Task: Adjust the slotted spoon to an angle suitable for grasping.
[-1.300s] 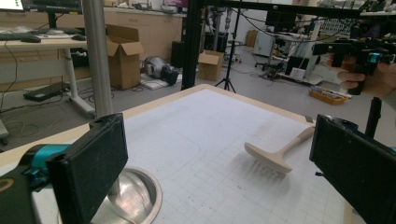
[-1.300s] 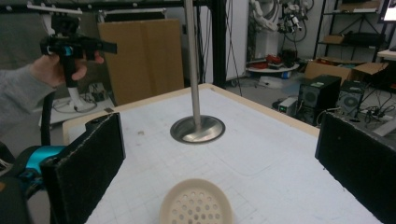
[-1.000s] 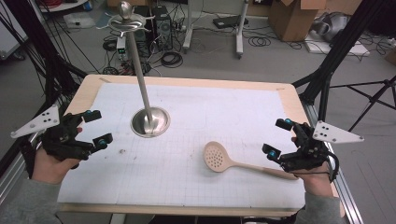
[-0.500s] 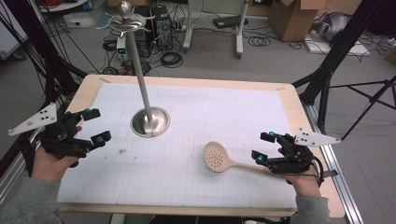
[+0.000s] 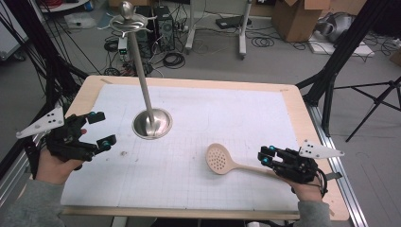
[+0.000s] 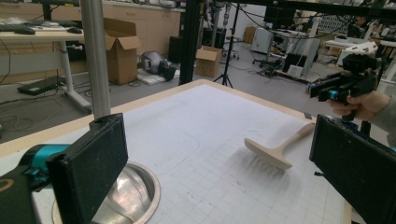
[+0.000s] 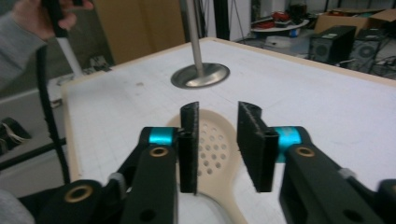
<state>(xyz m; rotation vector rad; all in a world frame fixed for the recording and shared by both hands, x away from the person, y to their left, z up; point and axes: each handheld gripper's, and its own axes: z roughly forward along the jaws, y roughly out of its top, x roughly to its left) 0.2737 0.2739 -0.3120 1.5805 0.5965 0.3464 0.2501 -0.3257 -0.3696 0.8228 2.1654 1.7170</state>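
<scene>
The right gripper (image 5: 267, 156), jaws just narrowing astride the spoon (image 5: 227, 161) handle, hasn't gripped; lifting remains; left gripper (image 5: 97, 128), at nine o'clock, gapes empty.

Open mat (image 5: 227, 123) all round; only the metal stand (image 5: 151, 124) obstructs, far-left.

We note the beige slotted plastic spoon (image 5: 222, 160) lying on the wooden tabletop (image 5: 293, 101), right of centre, handle toward the right tool (image 5: 265, 156). The steel pole stand with round base (image 5: 152, 124) sits behind-left of it; the left tool (image 5: 100, 127) is left of that base.
</scene>
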